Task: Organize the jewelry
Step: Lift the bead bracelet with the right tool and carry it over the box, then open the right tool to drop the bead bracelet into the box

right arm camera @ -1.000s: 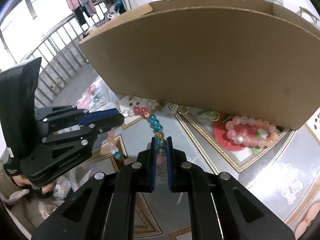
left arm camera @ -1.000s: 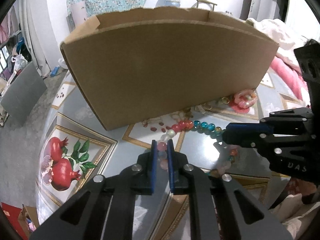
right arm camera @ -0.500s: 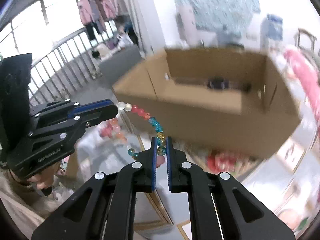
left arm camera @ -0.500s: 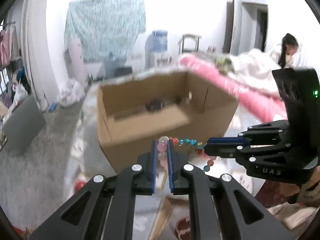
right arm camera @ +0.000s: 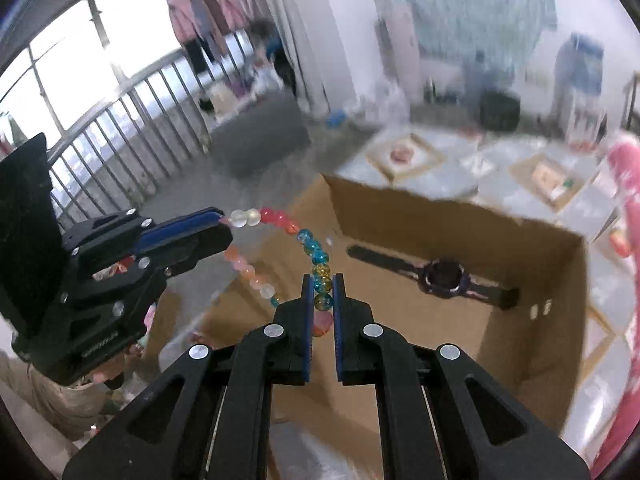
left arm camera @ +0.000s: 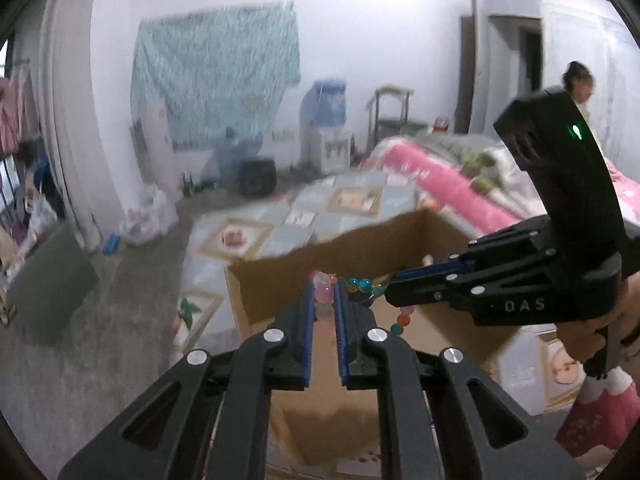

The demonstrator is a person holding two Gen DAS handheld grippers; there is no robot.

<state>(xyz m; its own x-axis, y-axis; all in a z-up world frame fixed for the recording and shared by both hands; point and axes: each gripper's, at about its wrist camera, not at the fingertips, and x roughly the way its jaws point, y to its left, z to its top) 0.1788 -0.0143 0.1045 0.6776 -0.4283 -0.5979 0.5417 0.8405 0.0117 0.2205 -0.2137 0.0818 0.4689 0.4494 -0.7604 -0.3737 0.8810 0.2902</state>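
Observation:
A bracelet of pink, red, blue and yellow glass beads (right arm camera: 310,242) hangs between my two grippers, above an open cardboard box (right arm camera: 552,320). My left gripper (left arm camera: 323,285) is shut on its pale pink beads (left arm camera: 322,292). My right gripper (right arm camera: 322,280) is shut on its yellow and blue beads; in the left wrist view this gripper (left arm camera: 394,280) reaches in from the right. In the right wrist view the left gripper (right arm camera: 222,216) comes in from the left, with loose loops of beads (right arm camera: 256,276) sagging below. A dark wristwatch (right arm camera: 442,274) lies flat on the box floor.
The box (left arm camera: 280,276) stands on a patterned floor mat (left arm camera: 348,204). A pink bedcover (left arm camera: 436,184) lies at the right, with a person (left arm camera: 576,80) behind it. A railing (right arm camera: 120,140) and hanging clothes are at the left. A hand (left arm camera: 584,336) holds the right gripper.
Both grippers have risen with the bracelet from the mat beside the box to above its open top. The box's inside and the watch now show.

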